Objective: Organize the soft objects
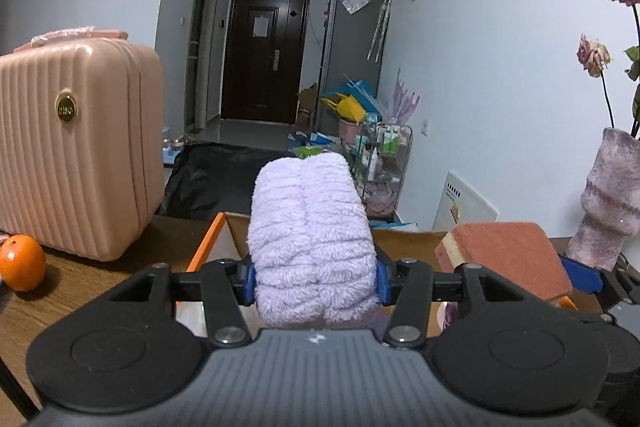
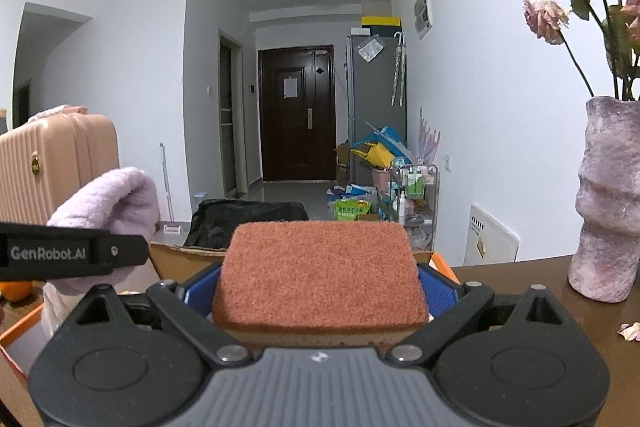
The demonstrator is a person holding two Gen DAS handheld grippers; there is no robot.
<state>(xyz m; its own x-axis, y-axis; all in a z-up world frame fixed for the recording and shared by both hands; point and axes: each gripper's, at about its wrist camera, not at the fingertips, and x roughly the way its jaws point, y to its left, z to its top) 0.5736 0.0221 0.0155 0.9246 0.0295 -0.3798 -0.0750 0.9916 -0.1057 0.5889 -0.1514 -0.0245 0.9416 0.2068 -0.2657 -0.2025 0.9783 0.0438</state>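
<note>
- The table [image 1: 100, 275] is dark brown wood and spreads under and to both sides of the two grippers.
- A suitcase [image 1: 72, 147], pale pink with ribbed sides and a round gold badge, stands upright on the table, ahead and to the left of the left gripper.
- A box [image 1: 208, 239] of brown cardboard with an orange edge sits open just ahead of and below both grippers.
- A vase [image 2: 608, 199], mottled mauve with a wavy outline, stands on the table ahead and to the right of the right gripper, holding wilted pink roses.
- The left gripper [image 1: 314, 281] is clamped on the towel [image 1: 312, 235], its blue pads pressing the sides.
- The towel is lilac, fluffy, with ridged rows of pile and a crease down its middle; folded into a thick bundle, it sticks out forward past the fingers, above the box.
- The right gripper [image 2: 320, 291] is clamped on the sponge [image 2: 320, 271], blue pads against both sides.
- The sponge is a flat block with a coarse rust-red scouring face turned up and a yellow foam layer beneath; it is held level over the box's right part, just right of the towel.
- An orange [image 1: 22, 263] lies on the table to the far left of the left gripper, near the suitcase's base.
</note>
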